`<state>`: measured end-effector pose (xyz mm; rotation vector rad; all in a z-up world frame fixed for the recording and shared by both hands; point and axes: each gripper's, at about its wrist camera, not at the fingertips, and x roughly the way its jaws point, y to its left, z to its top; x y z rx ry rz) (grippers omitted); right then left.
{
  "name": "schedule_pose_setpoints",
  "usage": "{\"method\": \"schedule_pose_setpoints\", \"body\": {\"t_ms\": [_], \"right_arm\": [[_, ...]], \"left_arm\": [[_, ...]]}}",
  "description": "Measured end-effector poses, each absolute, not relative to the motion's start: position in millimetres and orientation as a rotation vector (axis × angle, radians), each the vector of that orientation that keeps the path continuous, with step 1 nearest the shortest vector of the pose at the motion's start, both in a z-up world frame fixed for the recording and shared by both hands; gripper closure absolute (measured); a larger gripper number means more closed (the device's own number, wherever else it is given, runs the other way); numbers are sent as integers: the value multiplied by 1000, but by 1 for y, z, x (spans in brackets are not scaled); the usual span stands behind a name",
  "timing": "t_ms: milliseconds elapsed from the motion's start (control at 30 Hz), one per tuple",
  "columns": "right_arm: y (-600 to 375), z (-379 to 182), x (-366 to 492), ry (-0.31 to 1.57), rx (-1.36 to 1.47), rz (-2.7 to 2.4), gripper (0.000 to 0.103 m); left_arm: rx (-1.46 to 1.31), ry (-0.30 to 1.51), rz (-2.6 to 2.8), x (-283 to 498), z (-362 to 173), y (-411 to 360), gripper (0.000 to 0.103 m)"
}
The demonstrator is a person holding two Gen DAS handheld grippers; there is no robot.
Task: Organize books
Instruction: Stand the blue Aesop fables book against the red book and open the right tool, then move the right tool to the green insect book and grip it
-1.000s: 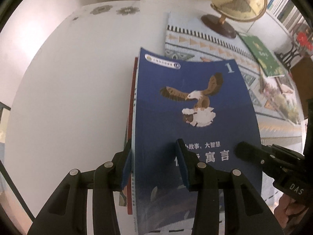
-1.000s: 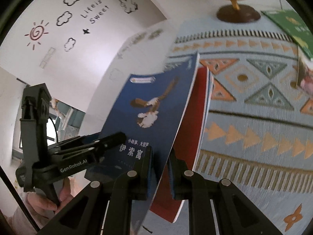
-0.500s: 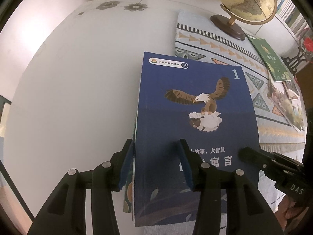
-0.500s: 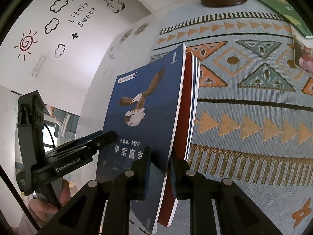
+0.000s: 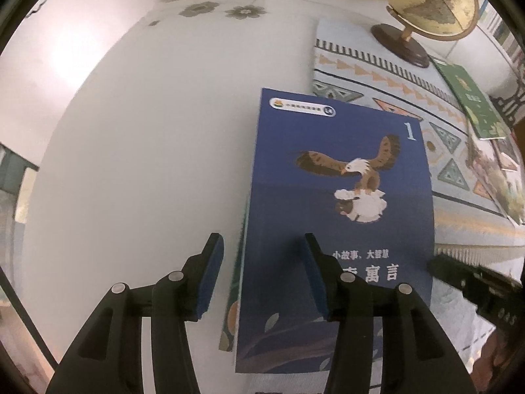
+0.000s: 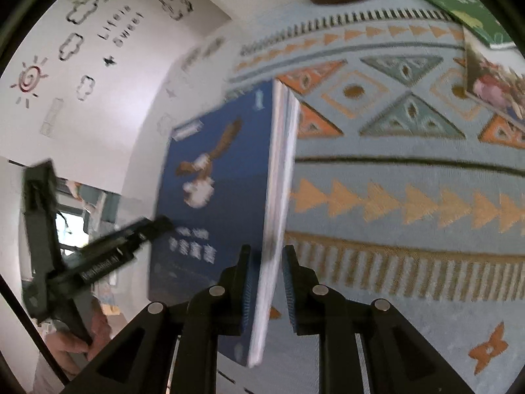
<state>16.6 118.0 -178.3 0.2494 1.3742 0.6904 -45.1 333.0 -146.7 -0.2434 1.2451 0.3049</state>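
Observation:
A blue book with an eagle on its cover [image 5: 338,197] tops a small stack on the white table [image 5: 147,147]; a teal book's edge [image 5: 234,295] peeks out below it. My left gripper [image 5: 262,239] straddles the stack's left edge. Its jaws are opening, and the left pad stands off the books while the right finger hovers over the cover. My right gripper [image 6: 267,249] is shut on the stack's right edge, with the blue book [image 6: 216,177] seen almost edge-on. Each gripper shows in the other's view: the right gripper [image 5: 475,285] and the left gripper [image 6: 124,249].
A patterned runner [image 6: 393,197] covers the table's right part. On it stand a globe [image 5: 423,0], a green book [image 5: 472,101] and a floral picture book [image 5: 495,177]. The decorated wall rises behind the table's far left edge. A hand holds the left gripper's handle.
The blue book, bowed and lifted a second ago, now lies flat on the stack. The left jaws have widened off its edge. The right gripper has rolled and sunk slightly with the books.

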Motion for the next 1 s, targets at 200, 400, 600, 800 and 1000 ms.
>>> {"method": "schedule_pose_setpoints", "body": {"t_ms": [200, 400, 600, 800, 1000], "right_arm": [[95, -177, 11, 1377, 241, 700, 85], [36, -172, 24, 1355, 334, 645, 85], [-61, -161, 42, 1277, 428, 485, 85], [-163, -148, 74, 1169, 562, 277, 85], [-223, -134, 115, 1079, 587, 207, 85]], "left_arm": [[-261, 1190, 327, -35, -127, 325, 57], [-265, 1189, 251, 8, -116, 283, 55], [-183, 1235, 106, 69, -125, 205, 54], [-94, 1304, -26, 130, -149, 122, 53], [-76, 1305, -103, 179, -153, 70, 53]]}}
